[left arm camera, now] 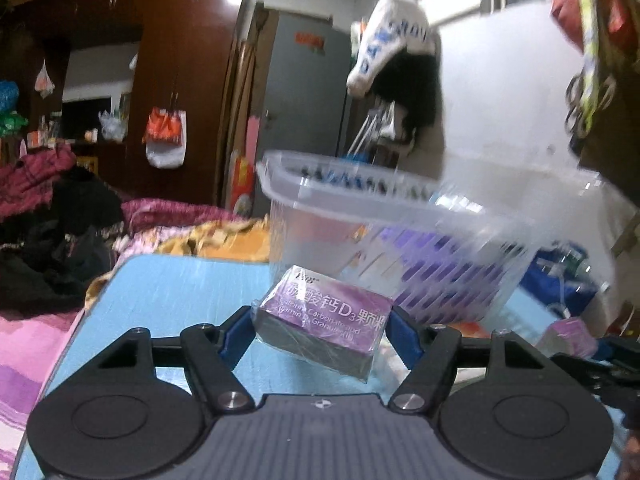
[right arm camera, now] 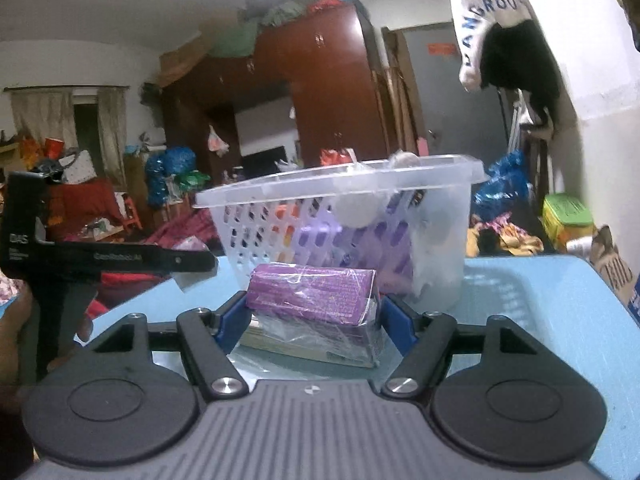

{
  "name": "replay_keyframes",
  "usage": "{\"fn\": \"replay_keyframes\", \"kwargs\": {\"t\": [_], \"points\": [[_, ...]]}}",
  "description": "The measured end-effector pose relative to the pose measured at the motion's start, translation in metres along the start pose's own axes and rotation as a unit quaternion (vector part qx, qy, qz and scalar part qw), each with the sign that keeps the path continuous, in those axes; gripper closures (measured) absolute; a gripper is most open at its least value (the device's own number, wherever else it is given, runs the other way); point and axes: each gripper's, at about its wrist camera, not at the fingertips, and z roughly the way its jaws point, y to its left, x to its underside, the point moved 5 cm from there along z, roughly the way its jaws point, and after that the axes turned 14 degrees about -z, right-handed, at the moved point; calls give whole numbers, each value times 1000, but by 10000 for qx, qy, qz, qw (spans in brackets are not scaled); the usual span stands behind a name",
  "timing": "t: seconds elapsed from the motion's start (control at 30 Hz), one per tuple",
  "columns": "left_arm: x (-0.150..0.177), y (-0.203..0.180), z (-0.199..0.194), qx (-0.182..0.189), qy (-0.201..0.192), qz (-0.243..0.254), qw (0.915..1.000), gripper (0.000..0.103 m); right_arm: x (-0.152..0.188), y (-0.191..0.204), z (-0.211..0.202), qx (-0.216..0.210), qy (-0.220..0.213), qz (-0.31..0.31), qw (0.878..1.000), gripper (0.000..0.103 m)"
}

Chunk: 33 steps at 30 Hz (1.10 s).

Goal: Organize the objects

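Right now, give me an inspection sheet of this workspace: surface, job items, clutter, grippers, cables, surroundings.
Surface: blue table, mostly bare near the edges.
Job's things: clear basket on the table, already holding purple items; one purple box wrapped in film; a second wrapped purple box.
Clutter: another purple pack and flat packets on the table at far right of the left view.
Grippers: left hand-held gripper shut on a purple box, lifted; right hand-held gripper shut on the other box, low over the table.
Cables: nothing seen.
Surroundings: bedding, brown wardrobe, hanging tote bag, grey door.
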Motion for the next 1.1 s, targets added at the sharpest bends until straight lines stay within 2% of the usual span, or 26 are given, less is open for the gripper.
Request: {"fn": "replay_keyframes", "kwargs": {"t": [0.17, 0.3, 0.43, 0.5, 0.57, 0.63, 0.7, 0.8, 0.87, 1.0, 1.1], "points": [[6, -10, -29, 295, -343, 30, 9990, 29, -4, 5, -20, -144, -378, -158, 9991, 30], [3, -28, -54, 502, -614, 125, 9968, 29, -17, 7, -42, -32, -824, -543, 9951, 30], [-24, -57, -67, 673, -866, 307, 9935, 29, -53, 1, -43, 160, -1223, -933, 9880, 30], [-43, -74, -62, 757, -879, 371, 9926, 29, -78, -3, -32, 281, -1330, -1121, 9844, 30], [-66, -90, -49, 682, -878, 413, 9929, 29, -103, -8, -13, 428, -1342, -1253, 9821, 30], [-83, -99, -29, 585, -747, 374, 9948, 29, -126, -15, 15, 421, -1183, -1235, 9844, 30], [-98, -101, 1, 333, -458, 245, 9981, 29, -141, -23, 52, 463, -822, -1182, 9885, 30], [-114, -91, 51, -23, 73, -58, 10000, 29, -146, -35, 110, 553, -89, -1189, 9913, 30], [-118, -76, 75, -115, 283, -418, 9987, 29, -143, -38, 134, 576, 281, -1246, 9901, 30], [-119, -61, 95, -235, 427, -588, 9971, 29, -130, -47, 159, 402, 676, -1031, 9916, 30], [-117, -58, 104, -283, 516, -579, 9966, 29, -125, -48, 162, 346, 697, -1066, 9912, 30]]}}
